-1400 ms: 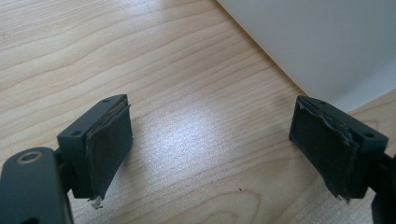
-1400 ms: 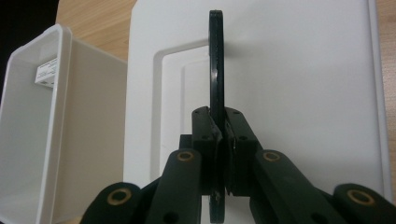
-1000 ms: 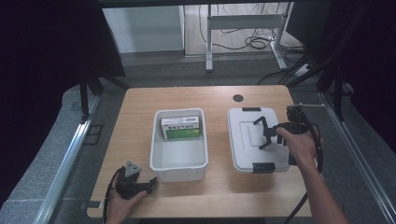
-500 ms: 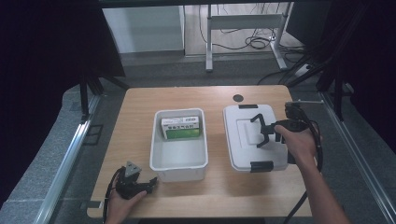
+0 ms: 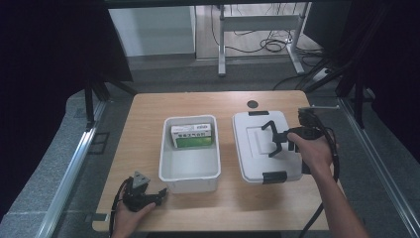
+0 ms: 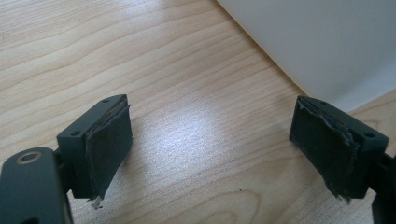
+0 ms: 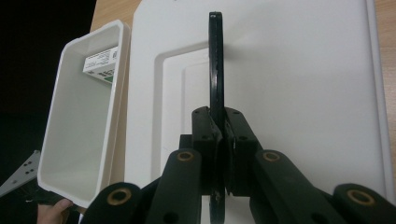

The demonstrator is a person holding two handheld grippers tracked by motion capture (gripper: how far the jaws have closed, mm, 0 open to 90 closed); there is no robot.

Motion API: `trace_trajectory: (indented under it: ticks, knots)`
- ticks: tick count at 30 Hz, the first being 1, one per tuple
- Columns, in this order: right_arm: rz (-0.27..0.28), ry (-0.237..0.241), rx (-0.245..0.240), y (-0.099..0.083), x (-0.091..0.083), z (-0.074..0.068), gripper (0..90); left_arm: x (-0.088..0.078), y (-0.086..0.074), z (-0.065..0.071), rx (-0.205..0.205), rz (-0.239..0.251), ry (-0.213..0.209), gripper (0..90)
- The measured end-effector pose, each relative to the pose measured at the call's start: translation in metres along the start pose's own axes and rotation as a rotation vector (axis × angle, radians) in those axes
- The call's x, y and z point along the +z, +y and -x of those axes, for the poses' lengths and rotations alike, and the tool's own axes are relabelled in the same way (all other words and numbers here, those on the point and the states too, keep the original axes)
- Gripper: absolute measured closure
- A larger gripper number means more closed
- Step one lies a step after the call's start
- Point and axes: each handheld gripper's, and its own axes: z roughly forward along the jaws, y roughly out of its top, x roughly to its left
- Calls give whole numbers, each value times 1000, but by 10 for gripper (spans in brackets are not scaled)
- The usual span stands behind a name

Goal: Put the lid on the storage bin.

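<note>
One open white plastic tub, one green-and-white carton (inside it). One white lid with black handle. Two black grippers.

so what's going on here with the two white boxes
A person works at a wooden table with a gripper in each hand. The right gripper is shut on the black handle of a white plastic lid lying right of an open white plastic bin. A green and white carton lies in the bin's far end. The left gripper rests open near the table's front edge.
</note>
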Motion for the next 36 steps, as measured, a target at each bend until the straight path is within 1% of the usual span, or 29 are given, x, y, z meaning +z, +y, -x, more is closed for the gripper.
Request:
trace_trajectory:
  ticks: [3,4,6,8,11,12,14,17,19,20,22,23,25,30,33,36]
  knots:
    - [1,5,-1,0,0,-2,846,0,0,0,0,0,0,130]
    - [-4,7,-8,-1,1,-5,846,0,0,0,0,0,0,130]
    - [-5,8,-15,-1,2,-7,846,0,0,0,0,0,0,130]
    - [-12,9,-13,-1,4,-9,846,0,0,0,0,0,0,130]
    - [-10,9,-17,-1,5,-10,846,0,0,0,0,0,0,130]
    - [-15,12,-22,-1,7,-12,845,0,0,0,0,0,0,130]
    - [-18,18,-15,-1,9,-15,845,0,0,0,0,0,0,130]
    - [-26,24,-34,-1,12,-20,846,0,0,0,0,0,0,130]
    - [-25,27,-30,-1,13,-21,845,0,0,0,0,0,0,130]
    - [-32,33,-33,-1,15,-26,846,0,0,0,0,0,0,130]
    - [-33,33,-47,-1,17,-30,846,0,0,0,0,-1,-1,130]
    - [-38,37,-44,-2,18,-31,846,0,0,0,0,0,0,130]
    - [-47,35,-57,-2,21,-33,845,0,0,0,0,0,0,130]
    - [-58,36,-53,-4,27,-33,845,0,0,0,0,0,0,130]
    - [-64,44,-56,-4,29,-37,846,0,0,0,0,0,0,130]
    - [-70,48,-69,-5,31,-42,846,0,0,0,0,-1,-1,130]
